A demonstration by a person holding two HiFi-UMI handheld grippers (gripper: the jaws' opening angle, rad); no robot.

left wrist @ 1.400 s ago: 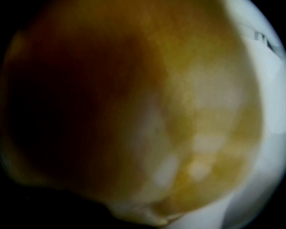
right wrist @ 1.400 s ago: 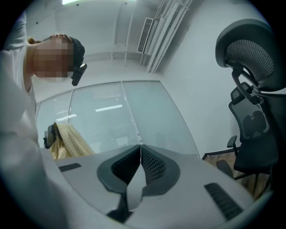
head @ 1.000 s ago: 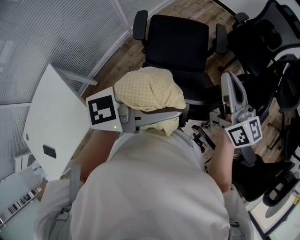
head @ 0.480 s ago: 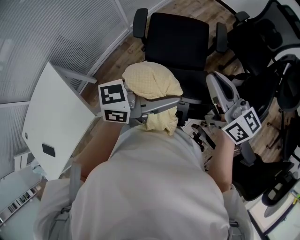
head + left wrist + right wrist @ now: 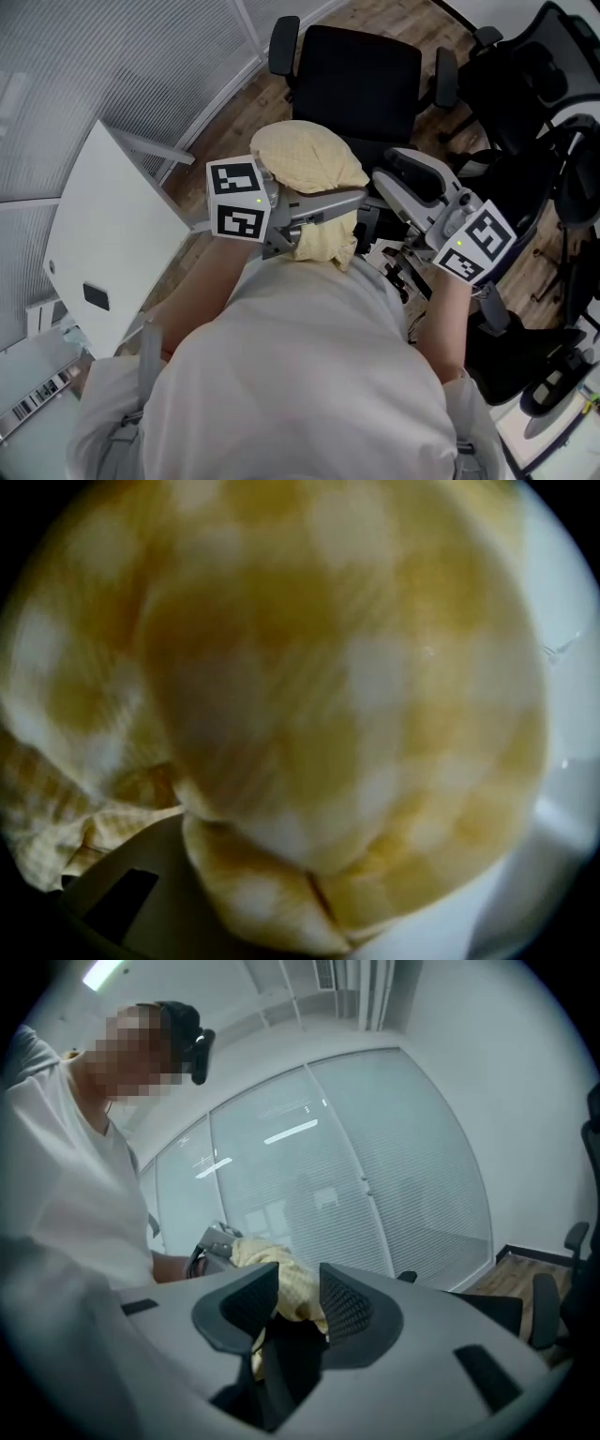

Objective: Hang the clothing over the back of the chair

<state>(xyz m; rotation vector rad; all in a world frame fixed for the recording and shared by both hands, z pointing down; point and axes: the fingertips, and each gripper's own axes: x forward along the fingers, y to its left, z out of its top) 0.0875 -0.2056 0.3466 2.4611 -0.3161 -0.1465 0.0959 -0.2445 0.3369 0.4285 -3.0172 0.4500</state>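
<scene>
Left hand-held gripper [image 5: 349, 200] is clamped on the bunched yellow checked cloth [image 5: 305, 159], pointing right. Right hand-held gripper [image 5: 382, 178] has jaws just sprung apart, cloth showing between them, ungripped. The black office chair [image 5: 356, 84] lies straight beyond the bundle.

Clothing [image 5: 305, 159]: sat over your left gripper [image 5: 358, 199], between you and the chair [image 5: 361, 75].
Right gripper [image 5: 382, 178]: just right of it.
Table [image 5: 103, 244]: stood off your left.

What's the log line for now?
left gripper: shut on yellow clothing | right gripper: jaws just opening, clothing at gap, unpinched | chair: undraped
</scene>
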